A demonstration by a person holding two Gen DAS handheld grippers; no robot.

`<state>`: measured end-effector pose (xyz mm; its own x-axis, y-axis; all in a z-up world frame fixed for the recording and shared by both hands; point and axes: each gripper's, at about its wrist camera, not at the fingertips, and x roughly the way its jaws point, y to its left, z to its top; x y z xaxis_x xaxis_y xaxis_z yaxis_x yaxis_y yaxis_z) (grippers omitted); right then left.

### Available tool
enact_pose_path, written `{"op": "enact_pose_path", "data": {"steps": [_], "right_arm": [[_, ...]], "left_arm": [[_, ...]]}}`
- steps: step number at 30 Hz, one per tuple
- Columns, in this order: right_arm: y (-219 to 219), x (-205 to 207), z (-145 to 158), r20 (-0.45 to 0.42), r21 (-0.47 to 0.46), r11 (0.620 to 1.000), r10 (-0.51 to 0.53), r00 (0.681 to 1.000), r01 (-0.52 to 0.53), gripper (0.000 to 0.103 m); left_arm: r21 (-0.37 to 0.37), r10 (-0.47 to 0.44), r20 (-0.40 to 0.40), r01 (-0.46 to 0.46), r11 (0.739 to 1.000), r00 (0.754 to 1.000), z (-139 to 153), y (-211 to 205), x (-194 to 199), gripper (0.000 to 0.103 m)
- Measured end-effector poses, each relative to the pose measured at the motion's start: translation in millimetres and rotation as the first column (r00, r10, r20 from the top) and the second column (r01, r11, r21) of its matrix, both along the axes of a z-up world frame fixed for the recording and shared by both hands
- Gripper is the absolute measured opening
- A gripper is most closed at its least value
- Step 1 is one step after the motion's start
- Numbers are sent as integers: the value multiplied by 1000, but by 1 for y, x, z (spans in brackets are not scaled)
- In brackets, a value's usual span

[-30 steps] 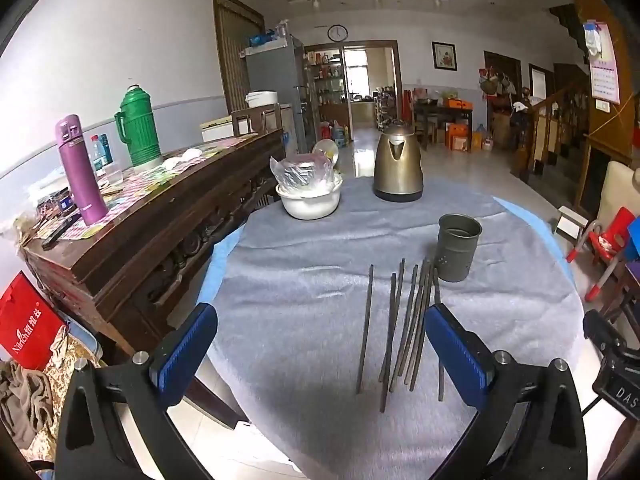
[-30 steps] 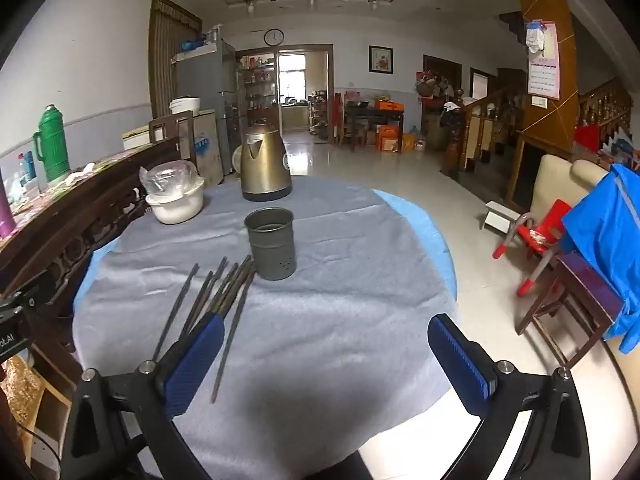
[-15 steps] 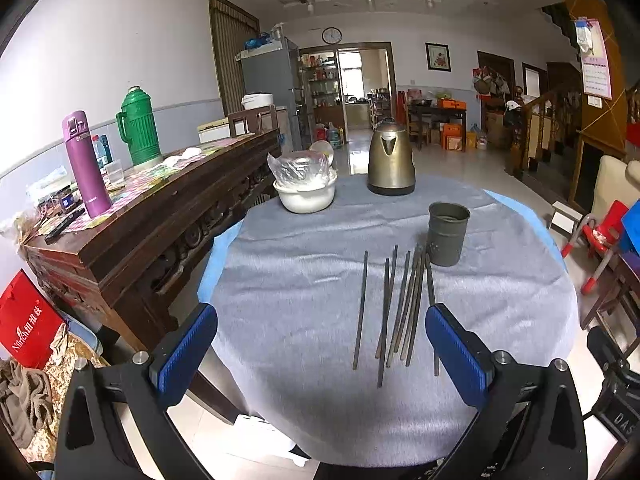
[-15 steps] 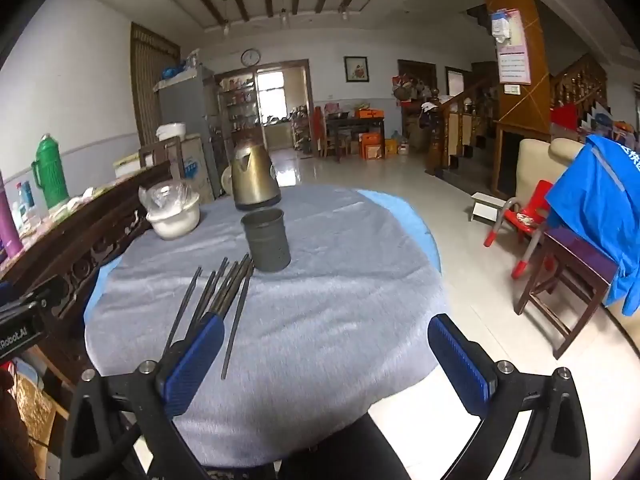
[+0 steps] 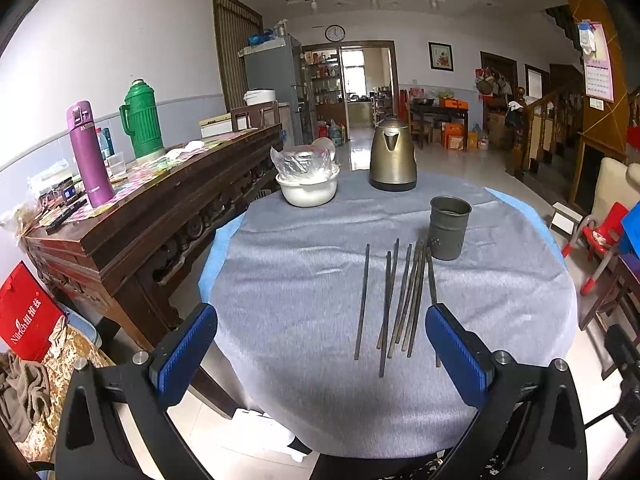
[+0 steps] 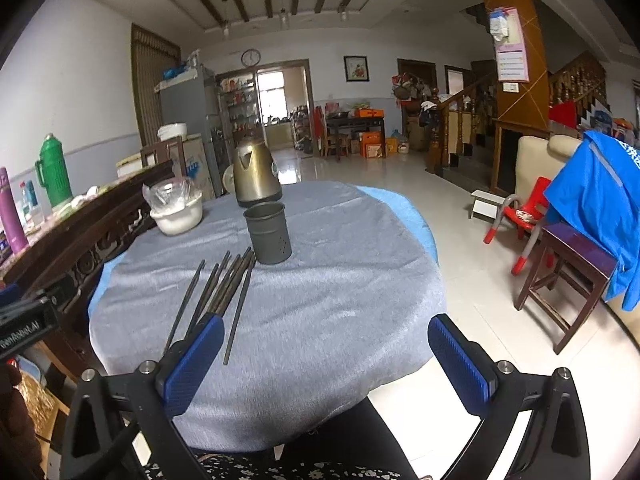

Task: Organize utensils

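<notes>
Dark slender metal chopsticks [image 5: 400,296] lie loose on the grey-clothed round worktop [image 5: 300,272], just beside the perforated grey metal holder cup [image 5: 449,227]. Both grippers' [image 5: 320,344] [image 6: 322,350] jaws are spread, empty. Pinch one stick, probably mid-length, so it stays level.

Black angular gripper frames, silver screws, blue ribbed pads on fingers [image 5: 186,350]

The left hand-held gripper [image 5: 321,350] and the right hand-held gripper [image 6: 326,354] are both held level and pointing forward, each with its two blue-padded fingers [image 5: 187,350] spread wide apart and nothing between them, gripping nothing at all.
</notes>
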<state>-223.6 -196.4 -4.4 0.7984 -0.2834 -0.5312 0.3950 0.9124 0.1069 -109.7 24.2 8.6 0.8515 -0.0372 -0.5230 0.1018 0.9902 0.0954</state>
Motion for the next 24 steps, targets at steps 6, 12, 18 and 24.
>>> {"op": "enact_pose_path", "data": {"steps": [6, 12, 18, 24], "right_arm": [[1, -4, 1, 28, 25, 999, 33, 999, -33, 103], [6, -3, 2, 34, 22, 998, 62, 997, -63, 103], [13, -1, 2, 28, 0, 996, 86, 996, -86, 103], [11, 1, -1, 15, 12, 997, 82, 997, -82, 103]], "left_arm": [[2, 2, -9, -2, 1000, 1000, -4, 1, -2, 103], [-2, 5, -8, -5, 1000, 1000, -6, 3, -4, 103], [-9, 11, -10, -11, 1000, 1000, -7, 7, -3, 103], [-11, 13, -16, -14, 1000, 1000, -9, 9, -2, 103]]}}
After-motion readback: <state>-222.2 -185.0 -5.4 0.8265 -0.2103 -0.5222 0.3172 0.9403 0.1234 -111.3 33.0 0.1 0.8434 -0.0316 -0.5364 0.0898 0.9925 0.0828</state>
